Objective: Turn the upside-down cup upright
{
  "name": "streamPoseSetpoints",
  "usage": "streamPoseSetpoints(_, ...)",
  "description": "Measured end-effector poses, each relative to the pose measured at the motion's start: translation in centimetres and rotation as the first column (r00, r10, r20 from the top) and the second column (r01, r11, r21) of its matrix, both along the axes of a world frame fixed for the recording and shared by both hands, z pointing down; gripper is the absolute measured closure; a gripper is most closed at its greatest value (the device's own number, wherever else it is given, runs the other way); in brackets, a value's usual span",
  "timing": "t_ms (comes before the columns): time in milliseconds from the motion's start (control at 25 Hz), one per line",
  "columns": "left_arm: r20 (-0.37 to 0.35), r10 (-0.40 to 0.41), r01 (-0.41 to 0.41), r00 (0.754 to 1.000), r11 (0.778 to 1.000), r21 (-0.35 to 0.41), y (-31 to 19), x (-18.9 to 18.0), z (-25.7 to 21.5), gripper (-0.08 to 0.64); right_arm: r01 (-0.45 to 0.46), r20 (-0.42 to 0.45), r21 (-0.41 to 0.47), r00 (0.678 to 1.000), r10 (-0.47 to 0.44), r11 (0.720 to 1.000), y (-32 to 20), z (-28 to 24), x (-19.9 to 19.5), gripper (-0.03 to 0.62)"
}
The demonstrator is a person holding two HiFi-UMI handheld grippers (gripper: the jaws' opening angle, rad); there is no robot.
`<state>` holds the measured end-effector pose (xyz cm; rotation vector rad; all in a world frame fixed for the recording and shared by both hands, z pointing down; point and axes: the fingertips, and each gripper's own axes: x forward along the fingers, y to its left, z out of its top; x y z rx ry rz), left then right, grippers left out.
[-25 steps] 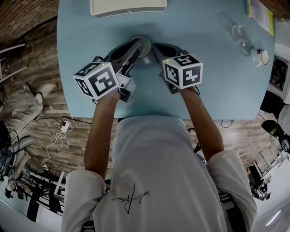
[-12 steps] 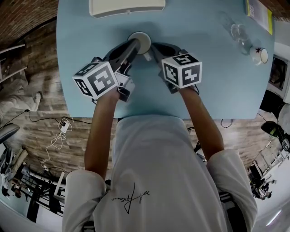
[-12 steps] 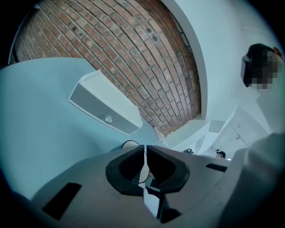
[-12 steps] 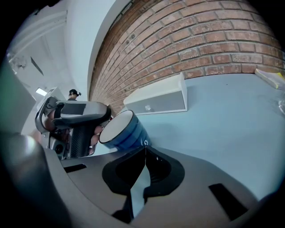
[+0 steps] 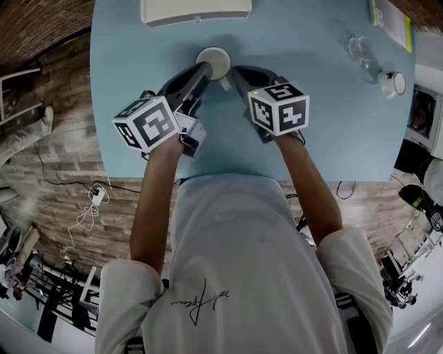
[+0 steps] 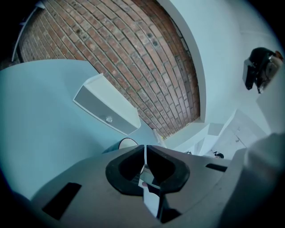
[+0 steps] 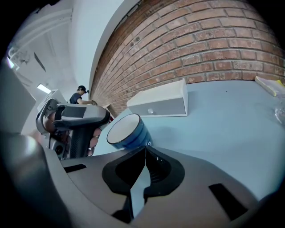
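Note:
The blue cup (image 5: 213, 63) (image 7: 127, 131) lies tilted on the light-blue table (image 5: 332, 124), its white round face turned up and to the left. My right gripper (image 5: 230, 75) (image 7: 144, 149) is shut, its tips pinching the small white handle at the cup's lower edge. My left gripper (image 5: 205, 69) (image 6: 144, 149) is shut too, its tips against the cup's near left side; nothing shows between its jaws. In the left gripper view only a slice of the cup (image 6: 128, 143) peeks over the jaws.
A long white box (image 5: 196, 10) (image 7: 160, 104) stands at the table's back edge behind the cup. At the back right are a clear glass (image 5: 360, 48), a small white mug (image 5: 392, 83) and a yellow book (image 5: 390, 16). A brick wall runs behind the table.
The cup has tipped and shifted slightly away from me; its round face now shows bright white. Both grippers stayed shut and moved forward with it.

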<state>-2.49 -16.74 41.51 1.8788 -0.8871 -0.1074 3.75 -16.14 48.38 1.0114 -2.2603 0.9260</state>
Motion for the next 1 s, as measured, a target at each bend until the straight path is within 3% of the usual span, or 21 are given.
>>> streamPoseSetpoints(240, -0.026, -0.014, 0.014, 1.000, 1.000, 0.000, 1.0, 0.0, -0.7, 0.535, -0.004, 0.000, 0.021, 1.000, 0.004, 1.000, 0.5, -1.0, 0.1, 0.571)
streamPoseSetpoints(1000, 0.004, -0.002, 0.002, 1.000, 0.998, 0.064, 5.4, 0.3, -2.8, 0.536, 0.035, 0.017, 0.115, 0.999, -0.037, 0.993, 3.4, -5.3, -0.2, 0.571)
